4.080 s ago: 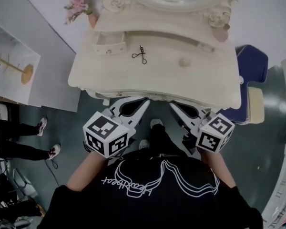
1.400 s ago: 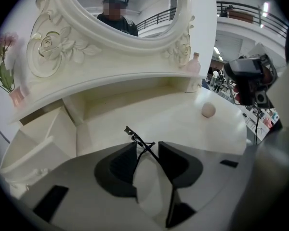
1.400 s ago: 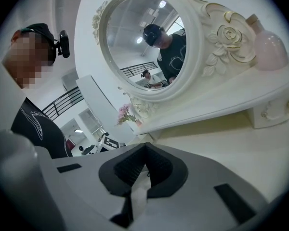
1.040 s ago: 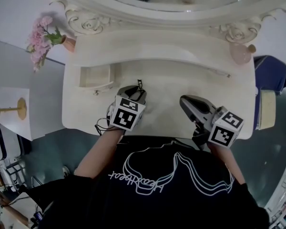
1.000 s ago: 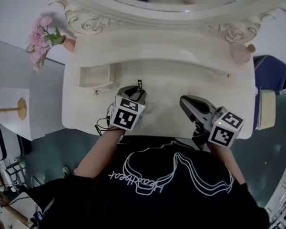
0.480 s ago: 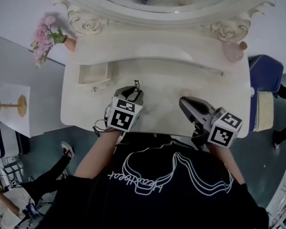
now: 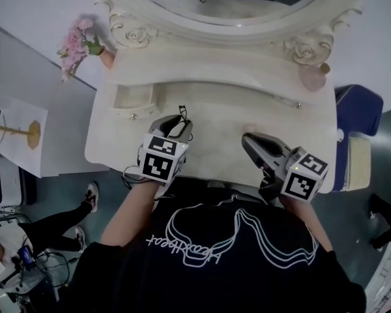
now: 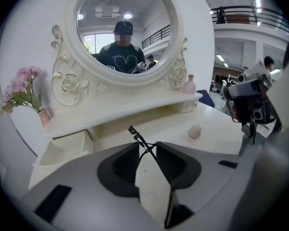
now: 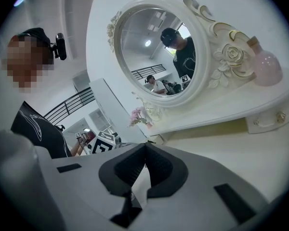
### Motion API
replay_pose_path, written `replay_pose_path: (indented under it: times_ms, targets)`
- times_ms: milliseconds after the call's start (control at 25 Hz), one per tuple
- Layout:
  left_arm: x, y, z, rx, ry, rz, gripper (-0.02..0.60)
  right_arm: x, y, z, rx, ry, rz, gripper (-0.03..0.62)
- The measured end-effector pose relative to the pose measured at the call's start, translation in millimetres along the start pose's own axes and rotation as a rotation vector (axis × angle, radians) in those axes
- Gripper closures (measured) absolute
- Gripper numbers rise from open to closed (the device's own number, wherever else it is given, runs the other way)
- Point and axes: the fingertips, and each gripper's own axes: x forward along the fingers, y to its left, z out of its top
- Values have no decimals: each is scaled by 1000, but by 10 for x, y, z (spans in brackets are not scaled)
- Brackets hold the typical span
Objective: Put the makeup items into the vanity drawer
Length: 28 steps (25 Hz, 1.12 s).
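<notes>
Left gripper (image 8: 147, 146): clamped on eyelash curler (image 8: 137, 138), over vanity top (image 7: 216, 130);
Right gripper (image 9: 144, 147): jaws together, empty;
Drawer (image 7: 135, 107): open, far left

Cream-white vanity (image 7: 215, 113), pink flowers (image 7: 78, 40), black eyelash curler (image 8: 137, 137), pale pink bottle (image 7: 311, 77).

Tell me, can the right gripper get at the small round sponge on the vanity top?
Probably yes: the sponge lies bare just ahead of the right gripper, nothing between them. Its jaws are shut and empty, so they must open first.
</notes>
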Motion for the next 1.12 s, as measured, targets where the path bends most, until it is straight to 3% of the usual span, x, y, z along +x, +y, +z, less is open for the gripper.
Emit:
replay_pose_path:
  times_ms: [280, 520, 880, 1120]
  targets:
    - [-287, 250, 277, 11, -82, 47, 468, 102, 114, 28, -18, -8, 18, 591]
    - [-398, 670, 362, 31, -95, 61, 468, 306, 198, 62, -7, -18, -6, 591]
    - [-440, 1243, 287, 85, -38, 16, 468, 770, 360, 61, 41, -16, -52, 591]
    - [-397, 1597, 197, 176, 0, -13, 468, 989, 381, -22, 66, -7, -88, 591]
